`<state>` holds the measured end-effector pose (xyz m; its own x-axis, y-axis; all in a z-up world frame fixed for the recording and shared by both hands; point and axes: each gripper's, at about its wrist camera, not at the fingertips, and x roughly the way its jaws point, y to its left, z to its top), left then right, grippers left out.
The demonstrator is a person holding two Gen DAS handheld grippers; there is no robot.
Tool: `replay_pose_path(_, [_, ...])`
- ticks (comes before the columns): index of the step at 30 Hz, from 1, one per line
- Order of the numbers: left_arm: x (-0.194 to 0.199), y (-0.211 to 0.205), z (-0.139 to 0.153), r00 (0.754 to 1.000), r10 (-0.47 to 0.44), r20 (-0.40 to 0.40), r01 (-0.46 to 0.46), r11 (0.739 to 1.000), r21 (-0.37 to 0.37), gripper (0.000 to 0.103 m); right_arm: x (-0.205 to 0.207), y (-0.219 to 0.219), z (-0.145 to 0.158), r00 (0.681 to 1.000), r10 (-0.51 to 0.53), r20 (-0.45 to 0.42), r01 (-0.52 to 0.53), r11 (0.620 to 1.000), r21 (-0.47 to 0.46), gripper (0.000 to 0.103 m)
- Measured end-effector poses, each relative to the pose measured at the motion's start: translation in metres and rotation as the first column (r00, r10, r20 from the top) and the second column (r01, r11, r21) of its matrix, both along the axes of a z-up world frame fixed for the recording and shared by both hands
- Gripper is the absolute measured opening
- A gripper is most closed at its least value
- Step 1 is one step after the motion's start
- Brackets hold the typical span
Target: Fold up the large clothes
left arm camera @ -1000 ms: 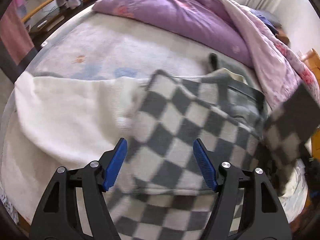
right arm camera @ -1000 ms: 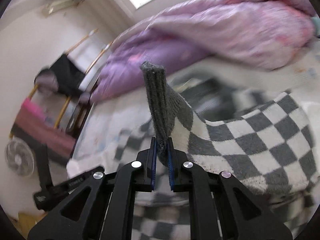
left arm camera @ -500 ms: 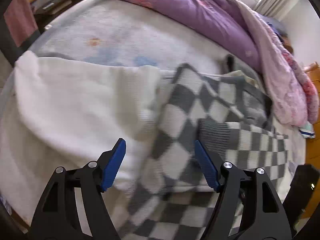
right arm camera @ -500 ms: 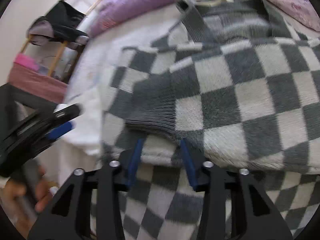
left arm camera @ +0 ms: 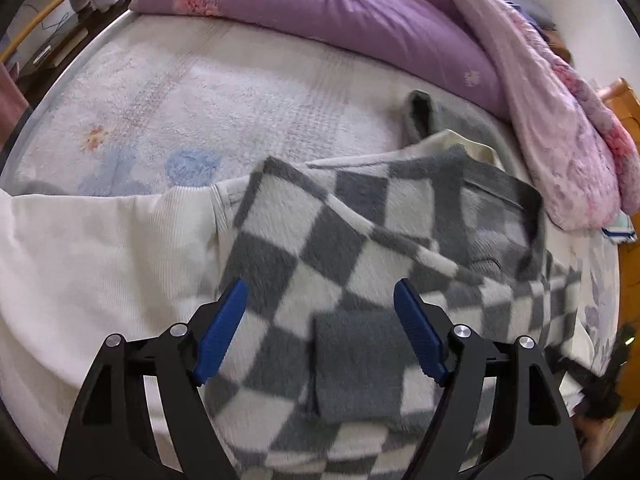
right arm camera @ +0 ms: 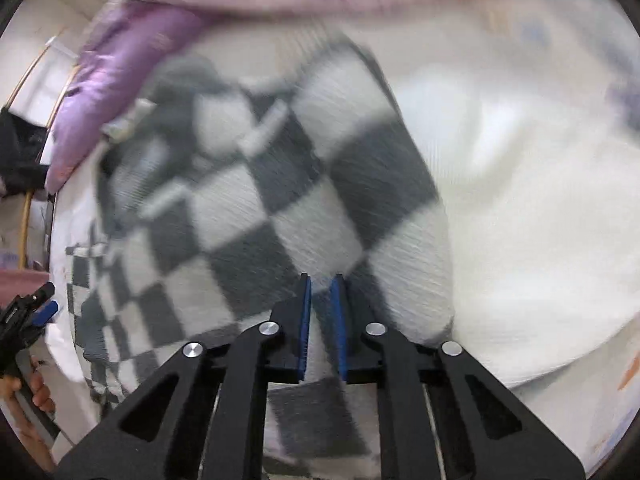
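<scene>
A grey-and-white checkered sweater lies spread on the bed, with a sleeve and its grey cuff folded across the body. My left gripper is open and empty, hovering just above the cuff. In the blurred right wrist view the sweater fills the middle. My right gripper has its jaws nearly closed over the sweater's near edge; whether cloth is pinched between them cannot be told.
A white garment lies left of the sweater, and shows at the right in the right wrist view. A purple and pink duvet is heaped along the far side of the bed. The pale bedsheet lies between.
The right gripper let go of the sleeve cuff, laid it across the sweater, swung round to another edge and closed its jaws. The left gripper stayed open and shifted over the cuff.
</scene>
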<state>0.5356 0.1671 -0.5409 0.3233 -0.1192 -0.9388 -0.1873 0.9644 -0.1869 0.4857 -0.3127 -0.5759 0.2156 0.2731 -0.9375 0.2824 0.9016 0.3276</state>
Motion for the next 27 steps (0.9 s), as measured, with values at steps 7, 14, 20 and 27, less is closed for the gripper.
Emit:
replay_pose_path(7, [0.033,0.022,-0.021,0.996,0.048,-0.077,-0.049,0.999,-0.007,0.077,0.021,-0.021,0.044,0.996,-0.02,0.081,0.016,0.999,0.05,0.019])
replay_pose_path(14, [0.073,0.034,-0.043,0.984,0.077,-0.161,-0.076,0.997,0.008,0.078,0.091,-0.05,0.047,0.989,-0.132,0.072,0.134,0.991,-0.015,0.046])
replay_pose_path(20, [0.094,0.035,-0.07,0.974,0.084,-0.211,-0.073,0.996,0.057,0.078,0.123,-0.046,0.008,0.991,-0.128,-0.04,0.127,0.992,-0.022,0.046])
replay_pose_path(27, [0.099,0.031,-0.068,0.981,0.058,-0.185,-0.04,0.994,0.101,0.024,0.116,-0.04,0.007,0.998,-0.06,-0.017,0.06,0.998,-0.005,0.021])
